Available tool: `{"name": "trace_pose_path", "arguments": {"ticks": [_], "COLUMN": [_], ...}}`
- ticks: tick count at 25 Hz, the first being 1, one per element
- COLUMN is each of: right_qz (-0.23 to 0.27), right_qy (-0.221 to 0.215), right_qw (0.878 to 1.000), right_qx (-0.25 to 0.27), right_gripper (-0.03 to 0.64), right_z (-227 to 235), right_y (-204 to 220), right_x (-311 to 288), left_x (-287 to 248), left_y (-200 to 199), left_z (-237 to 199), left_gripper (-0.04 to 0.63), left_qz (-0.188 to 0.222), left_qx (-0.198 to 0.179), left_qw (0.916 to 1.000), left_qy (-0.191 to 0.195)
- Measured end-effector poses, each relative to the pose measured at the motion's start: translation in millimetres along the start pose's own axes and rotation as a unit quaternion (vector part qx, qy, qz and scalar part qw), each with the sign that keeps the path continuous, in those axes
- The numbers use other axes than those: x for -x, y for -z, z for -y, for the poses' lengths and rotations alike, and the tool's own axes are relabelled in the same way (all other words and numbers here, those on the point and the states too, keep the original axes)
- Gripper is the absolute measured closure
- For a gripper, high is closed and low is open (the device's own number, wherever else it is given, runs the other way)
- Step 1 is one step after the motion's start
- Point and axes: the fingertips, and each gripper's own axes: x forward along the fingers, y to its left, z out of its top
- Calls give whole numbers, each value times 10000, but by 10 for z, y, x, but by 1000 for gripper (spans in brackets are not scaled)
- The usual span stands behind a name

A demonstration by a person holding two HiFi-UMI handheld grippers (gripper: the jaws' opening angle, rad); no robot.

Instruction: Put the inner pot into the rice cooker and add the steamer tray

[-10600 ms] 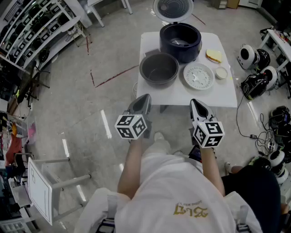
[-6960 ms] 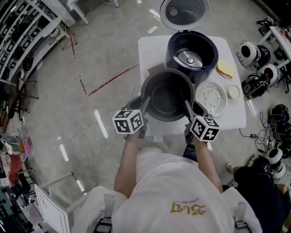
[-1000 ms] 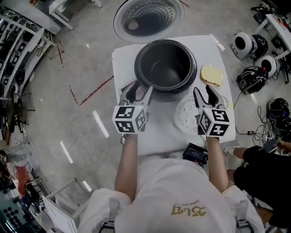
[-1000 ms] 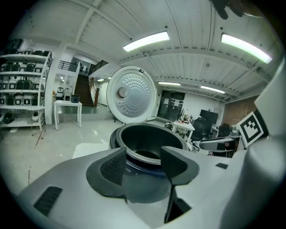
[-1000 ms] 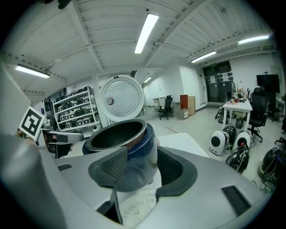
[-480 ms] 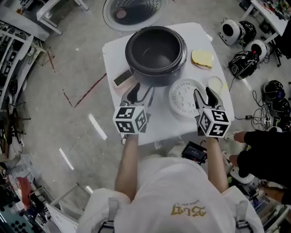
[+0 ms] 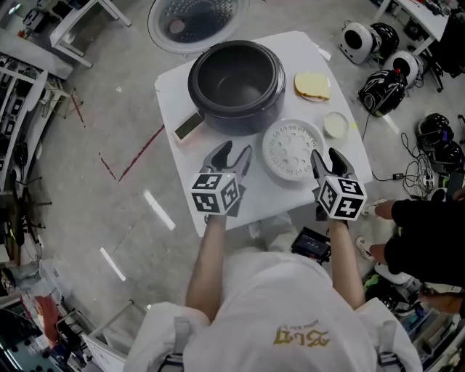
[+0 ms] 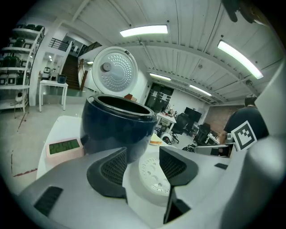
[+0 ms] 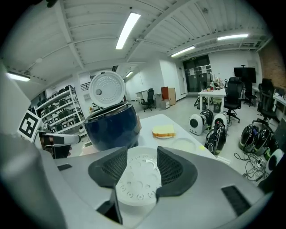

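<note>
The dark inner pot sits inside the navy rice cooker, whose lid stands open. The white perforated steamer tray lies flat on the table in front of the cooker, to its right. My left gripper hovers just left of the tray; its jaws have just been closing a little, still open, with nothing between them. My right gripper is open at the tray's near right edge. In the right gripper view the tray shows between the jaws of the right gripper; in the left gripper view the tray lies beyond the left gripper.
The small white table also holds a timer-like device left of the cooker, a yellow sponge-like piece and a small white dish. Helmets and cables lie on the floor to the right.
Both grippers have drawn back from the cooker's sides toward the near half of the table, ending on either side of the steamer tray. The pot stays in the cooker.
</note>
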Motion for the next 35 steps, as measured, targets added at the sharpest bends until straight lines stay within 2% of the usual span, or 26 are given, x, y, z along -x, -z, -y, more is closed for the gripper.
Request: {"name": "trace_pose_path", "arguments": {"ticks": [12,23,28,32,35], "right_qz": [-578,-1166,-1286,-1377,-1383], "right_qy": [322,318,257,190,287], "right_qw": [9969,9905,9890,9870,9867], "right_qx": [-428,-661,-683,-808,-799], "right_gripper": [403,407,408,417,466], "right_z": [533,790,790,768,811], "right_y": [561,961,1017,1088,1102], "right_x": [-194,-596,-744,-851,-874], "left_x": [-629,-1089,-1193,-1263,-1282], "left_y": [573,983,1096,1152,1174], "left_z": [174,61,10,-23,-7], "left_gripper": [359,365,376,425,452], "left_qz": [-869,-1463,-1576,-1615,-1622], "left_qx": [176,313,428,420,491], "left_qw": [9953,9883,9861,9855,9847], "left_qy": [381,309,318,321,396]}}
